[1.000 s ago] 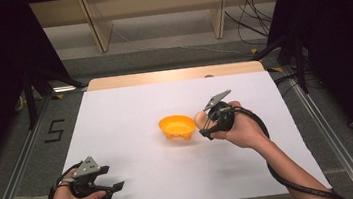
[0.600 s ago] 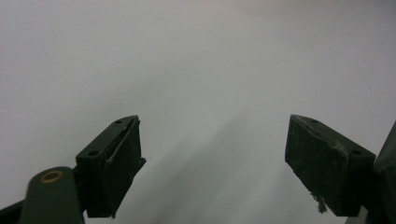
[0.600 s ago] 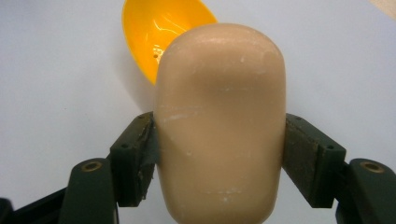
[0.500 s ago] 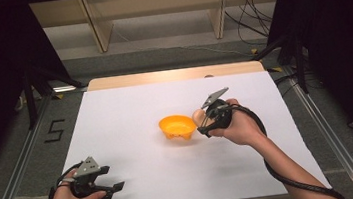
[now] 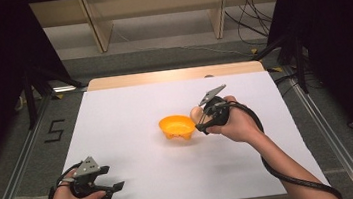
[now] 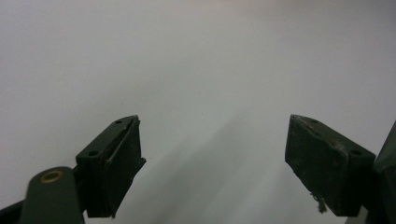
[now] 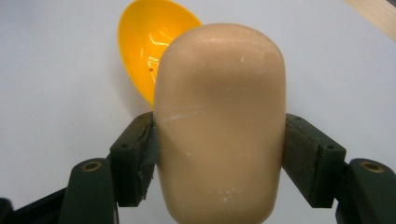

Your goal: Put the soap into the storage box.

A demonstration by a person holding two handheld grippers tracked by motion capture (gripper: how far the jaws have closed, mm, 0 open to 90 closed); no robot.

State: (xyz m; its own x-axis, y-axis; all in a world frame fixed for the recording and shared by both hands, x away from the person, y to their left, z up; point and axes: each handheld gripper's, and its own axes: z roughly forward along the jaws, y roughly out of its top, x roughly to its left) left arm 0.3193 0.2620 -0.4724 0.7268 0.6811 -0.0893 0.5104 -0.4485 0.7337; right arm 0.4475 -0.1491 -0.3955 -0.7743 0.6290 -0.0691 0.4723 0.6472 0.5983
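Note:
An orange bowl point(image 5: 177, 126) stands near the middle of the white table point(image 5: 130, 110). Just right of it my right gripper point(image 5: 198, 119) is shut on a smooth beige egg-shaped object point(image 5: 195, 113). In the right gripper view the beige object point(image 7: 219, 121) stands between both pads, pressed on each side, with the bowl point(image 7: 144, 44) behind it at upper left. My left gripper point(image 5: 115, 179) rests near the table's front left edge, held by a hand. Its jaws stand wide apart in the left gripper view point(image 6: 212, 163), with bare white table between them.
A pale wooden strip point(image 5: 172, 75) borders the table's far edge. Wooden shelf legs point(image 5: 98, 23) and loose cables point(image 5: 250, 15) lie on the floor beyond. Metal rails point(image 5: 18, 163) run along both sides of the table. Dark curtains hang left and right.
The right gripper with the beige object has edged slightly toward the bowl. The left hand has kept still.

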